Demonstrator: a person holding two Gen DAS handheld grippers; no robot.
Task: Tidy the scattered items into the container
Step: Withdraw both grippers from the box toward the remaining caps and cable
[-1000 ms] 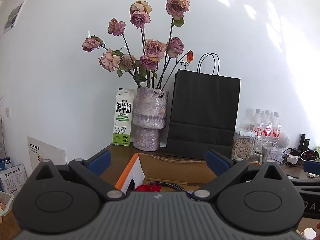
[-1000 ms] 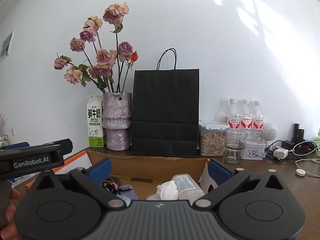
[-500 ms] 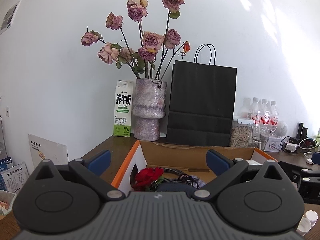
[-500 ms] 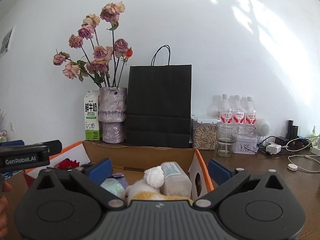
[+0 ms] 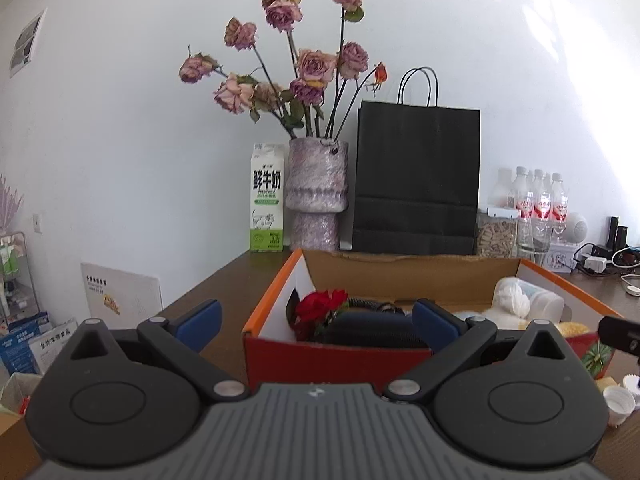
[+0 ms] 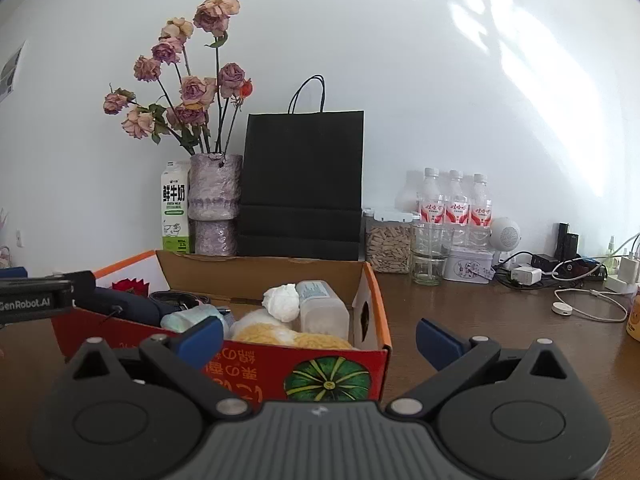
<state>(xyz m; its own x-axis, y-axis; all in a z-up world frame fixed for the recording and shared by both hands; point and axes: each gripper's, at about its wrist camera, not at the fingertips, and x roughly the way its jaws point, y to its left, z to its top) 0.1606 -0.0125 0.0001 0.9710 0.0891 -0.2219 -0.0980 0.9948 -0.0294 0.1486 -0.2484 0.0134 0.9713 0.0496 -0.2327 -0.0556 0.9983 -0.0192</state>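
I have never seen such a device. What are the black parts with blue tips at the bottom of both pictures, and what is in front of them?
They are two hand-held grippers, each with a camera looking along its fingers. One picture is from the left gripper, the other from the right gripper. Both are open and hold nothing. Ahead, on a brown table, stands an open cardboard box holding a red flower, a white crumpled wad, a plastic bottle and more. White caps lie outside it. A vase, milk carton and black bag stand behind.
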